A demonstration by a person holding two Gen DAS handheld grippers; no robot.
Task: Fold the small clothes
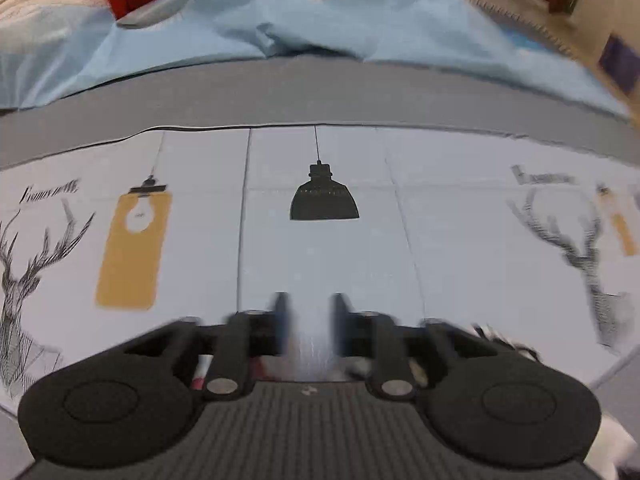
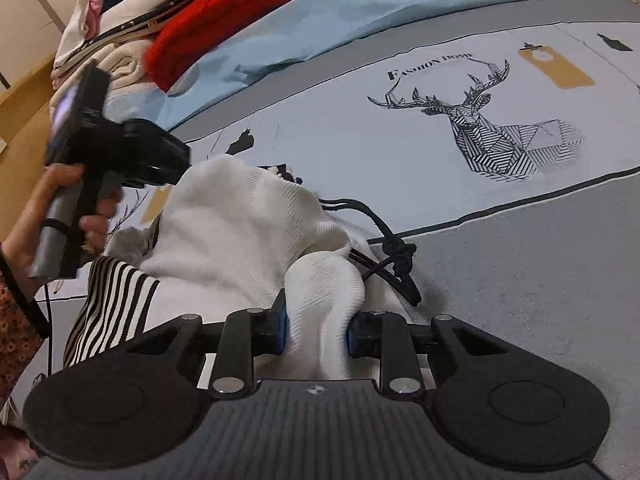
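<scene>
White garment (image 2: 240,232) bunched between the right tool's (image 2: 316,332) clamped pads.

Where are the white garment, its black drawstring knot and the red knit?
white garment (image 2: 240,240), right wrist view, on its ribbed body
black drawstring knot (image 2: 401,251), right wrist view, on the knot itself
red knit (image 2: 248,12), right wrist view, on its folded bulk in the pile

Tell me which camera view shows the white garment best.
The right wrist view: the white garment fills its middle, bunched between the right claw pads. The left wrist view shows only a small white scrap at its lower right edge, likely the same garment.
</scene>
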